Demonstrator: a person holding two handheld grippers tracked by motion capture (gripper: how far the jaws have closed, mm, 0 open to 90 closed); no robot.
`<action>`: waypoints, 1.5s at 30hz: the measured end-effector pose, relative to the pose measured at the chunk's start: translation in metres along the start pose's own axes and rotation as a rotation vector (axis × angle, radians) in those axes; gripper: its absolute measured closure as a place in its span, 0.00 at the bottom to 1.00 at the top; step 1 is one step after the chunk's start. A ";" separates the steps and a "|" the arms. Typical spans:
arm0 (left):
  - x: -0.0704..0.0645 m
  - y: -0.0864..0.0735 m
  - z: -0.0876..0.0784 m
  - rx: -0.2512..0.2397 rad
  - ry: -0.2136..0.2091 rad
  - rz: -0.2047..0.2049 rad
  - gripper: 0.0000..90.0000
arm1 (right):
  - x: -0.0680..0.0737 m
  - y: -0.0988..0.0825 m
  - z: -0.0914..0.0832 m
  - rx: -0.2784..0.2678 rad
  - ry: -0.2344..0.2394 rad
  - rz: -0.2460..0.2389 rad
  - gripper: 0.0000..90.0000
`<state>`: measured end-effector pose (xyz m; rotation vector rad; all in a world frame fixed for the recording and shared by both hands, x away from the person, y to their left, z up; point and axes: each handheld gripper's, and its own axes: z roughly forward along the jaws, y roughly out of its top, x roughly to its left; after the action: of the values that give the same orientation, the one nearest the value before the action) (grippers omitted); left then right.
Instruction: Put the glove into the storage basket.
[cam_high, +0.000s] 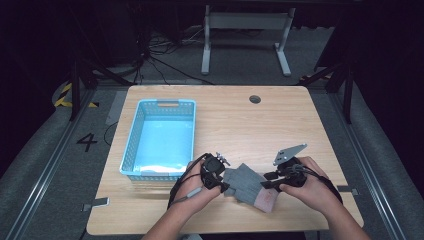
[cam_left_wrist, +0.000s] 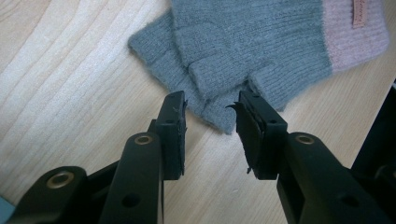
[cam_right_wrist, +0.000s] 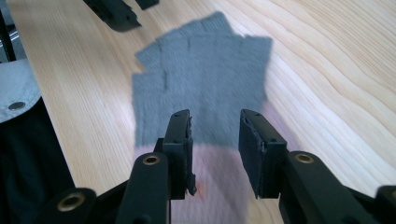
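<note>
Light wooden table (cam_high: 310, 130) is seen carrying a pale blue basket (cam_high: 131, 145) at the left and a grey knitted glove (cam_high: 246, 184) with a pink cuff near the front edge. Jaws of the left gripper (cam_left_wrist: 210, 128) are held apart at a fingertip of the glove; jaws of the right gripper (cam_right_wrist: 215, 144) are parted over the cuff, nothing clamped. Both ends should probably be pinched squarely before lifting, so the knit is not dragged

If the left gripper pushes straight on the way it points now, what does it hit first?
Most likely the grey glove: its fingertips lie just ahead of the left gripper, between the open jaws.
</note>
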<state>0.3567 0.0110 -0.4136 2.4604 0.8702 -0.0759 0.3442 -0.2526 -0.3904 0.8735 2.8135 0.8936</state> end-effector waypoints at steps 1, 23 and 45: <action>0.000 0.000 0.000 0.002 0.000 0.003 0.71 | -0.003 -0.004 -0.004 0.008 0.002 0.016 0.72; 0.008 0.003 0.007 0.045 -0.018 -0.007 0.75 | -0.024 -0.036 -0.009 0.238 0.052 0.048 0.78; 0.003 0.012 0.029 0.077 -0.028 0.049 0.76 | -0.015 -0.036 0.013 0.243 0.054 -0.001 0.78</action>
<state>0.3698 -0.0092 -0.4343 2.5442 0.8084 -0.1287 0.3417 -0.2784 -0.4229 0.8853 3.0141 0.5917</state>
